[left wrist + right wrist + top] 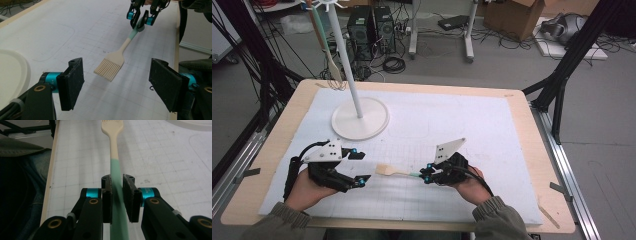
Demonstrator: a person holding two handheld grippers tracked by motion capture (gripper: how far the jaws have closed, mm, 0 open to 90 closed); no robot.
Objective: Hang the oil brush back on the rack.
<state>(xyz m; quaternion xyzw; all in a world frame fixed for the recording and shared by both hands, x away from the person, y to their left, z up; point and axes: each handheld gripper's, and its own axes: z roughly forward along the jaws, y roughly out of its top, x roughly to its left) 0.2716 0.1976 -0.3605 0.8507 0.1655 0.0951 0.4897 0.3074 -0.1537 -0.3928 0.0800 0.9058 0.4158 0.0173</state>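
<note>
A pastry brush [392, 171] with a cream head and a mint-green handle hangs a little above the white mat, level, with its shadow under it. My right gripper [426, 175] is shut on the green handle [116, 173], and the bristles [110, 68] point away from it toward the left gripper. My left gripper [361, 166] stands open just left of the brush head, with nothing between its pads [72, 85]. In the left gripper view the right gripper [140, 18] holds the handle's far end.
A white stand with a round base [360, 118] and a thin pole [344, 55] rises at the mat's back left; a wooden utensil [326, 47] hangs from its top. The white gridded mat [472, 125] covers the wooden table [553, 165].
</note>
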